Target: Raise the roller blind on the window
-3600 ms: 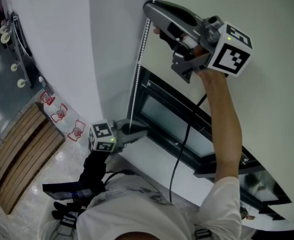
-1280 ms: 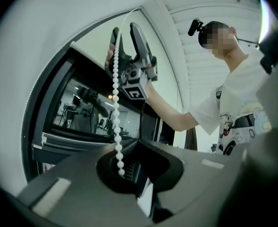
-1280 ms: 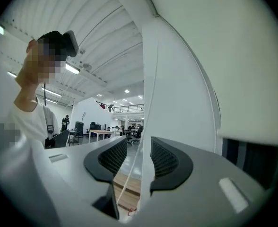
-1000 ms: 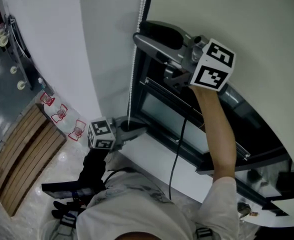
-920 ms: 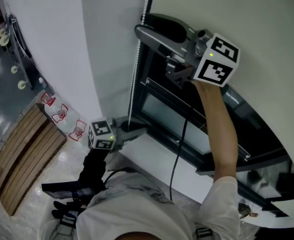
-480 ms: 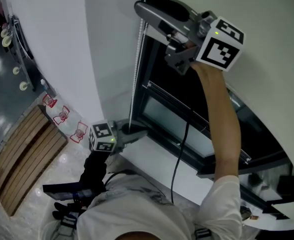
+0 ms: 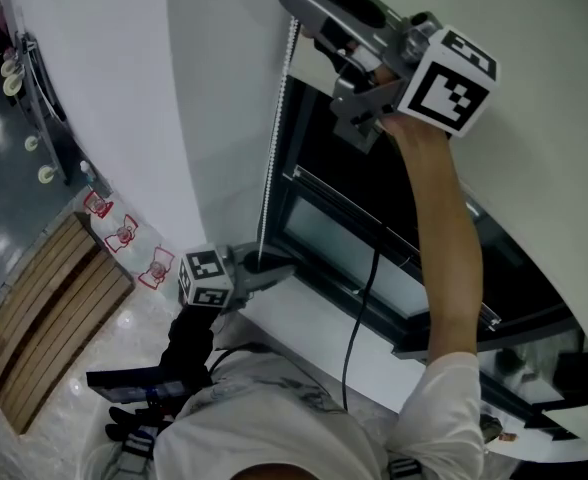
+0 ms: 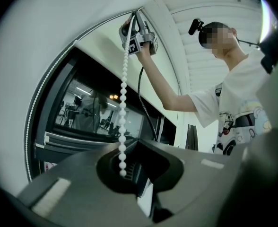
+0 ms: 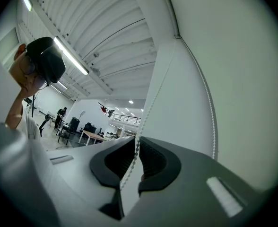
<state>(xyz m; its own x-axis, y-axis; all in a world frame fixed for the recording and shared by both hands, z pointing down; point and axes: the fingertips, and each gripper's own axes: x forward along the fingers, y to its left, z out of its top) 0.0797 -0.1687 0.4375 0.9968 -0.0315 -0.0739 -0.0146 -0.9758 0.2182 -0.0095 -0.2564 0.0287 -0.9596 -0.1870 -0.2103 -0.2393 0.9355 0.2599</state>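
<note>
Overhead, the bead chain (image 7: 274, 138) runs straight down beside the window frame (image 7: 346, 236). We see it pinched between the ribbed pads (image 9: 151, 162) of the right gripper (image 9: 138, 148), whose jaws have just been closing on it beside the roller blind (image 7: 544, 118). Lower down, its bottom end drops into the hollow of the left gripper (image 8: 139, 143), whose jaws are clamped on it near the sill (image 7: 314, 320).
</note>
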